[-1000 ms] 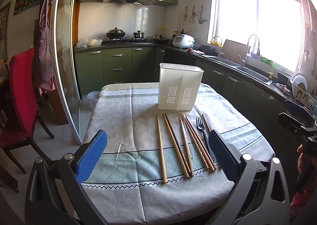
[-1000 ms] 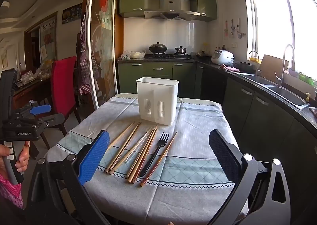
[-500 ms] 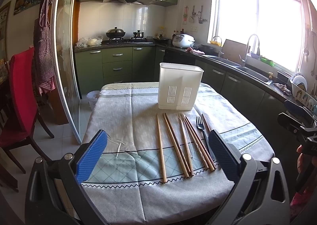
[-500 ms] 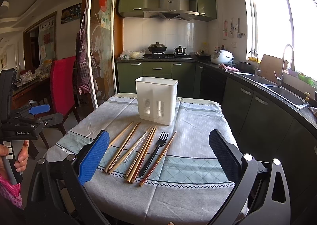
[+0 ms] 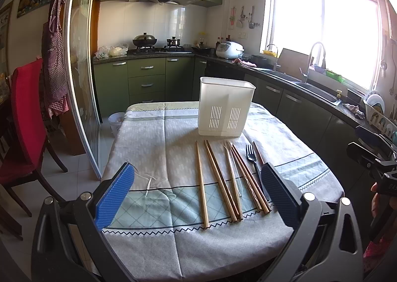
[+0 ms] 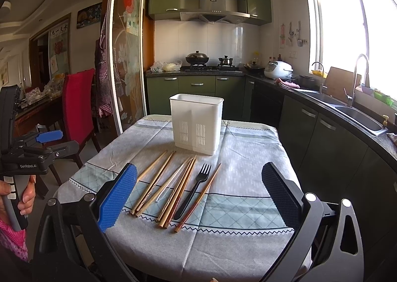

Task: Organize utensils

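Opening stage of utensil sorting. The left claw (image 5: 197, 192) and right claw (image 6: 199, 193) both hover released and empty above the near edge of the bench (image 6: 248, 239). Wooden chopsticks (image 6: 158, 177) lie in a loose fan on the cloth beside a black fork (image 6: 196, 189), with one further chopstick (image 6: 198, 197) to the fork's right. The white utensil holder (image 6: 196, 124) stands upright just beyond their far tips. Nothing appears sorted yet. The next move likely calls for lowering one claw over a single chopstick, clenching across its shaft, then lifting it tip-down into the holder.
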The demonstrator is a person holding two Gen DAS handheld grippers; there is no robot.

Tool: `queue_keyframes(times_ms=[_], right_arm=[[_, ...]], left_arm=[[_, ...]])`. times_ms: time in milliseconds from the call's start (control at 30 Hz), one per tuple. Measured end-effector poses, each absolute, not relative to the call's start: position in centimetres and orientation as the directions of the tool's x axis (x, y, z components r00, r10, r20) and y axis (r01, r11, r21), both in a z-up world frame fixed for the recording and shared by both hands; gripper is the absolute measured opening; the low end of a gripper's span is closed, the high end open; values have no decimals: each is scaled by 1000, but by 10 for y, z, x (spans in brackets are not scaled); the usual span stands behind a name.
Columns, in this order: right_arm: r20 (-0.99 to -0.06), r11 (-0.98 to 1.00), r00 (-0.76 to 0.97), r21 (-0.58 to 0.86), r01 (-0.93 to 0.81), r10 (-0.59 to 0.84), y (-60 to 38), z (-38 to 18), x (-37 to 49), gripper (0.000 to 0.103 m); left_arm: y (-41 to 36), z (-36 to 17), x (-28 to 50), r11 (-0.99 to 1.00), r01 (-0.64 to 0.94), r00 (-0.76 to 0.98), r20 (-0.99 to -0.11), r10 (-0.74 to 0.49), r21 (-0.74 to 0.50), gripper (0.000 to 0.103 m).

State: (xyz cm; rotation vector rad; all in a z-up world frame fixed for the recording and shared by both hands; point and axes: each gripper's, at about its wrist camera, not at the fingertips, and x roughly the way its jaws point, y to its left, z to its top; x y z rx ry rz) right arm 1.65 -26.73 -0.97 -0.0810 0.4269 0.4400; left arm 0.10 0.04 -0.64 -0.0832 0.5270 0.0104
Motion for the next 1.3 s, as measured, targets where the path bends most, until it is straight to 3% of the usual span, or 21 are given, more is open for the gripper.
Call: queue_keyframes(times_ms=[1300], right_arm=[[-422, 903, 816, 14, -430, 395, -266, -15, 17, 99]], left_arm=[[3, -11, 2, 996, -31, 861, -508, -14, -81, 97]])
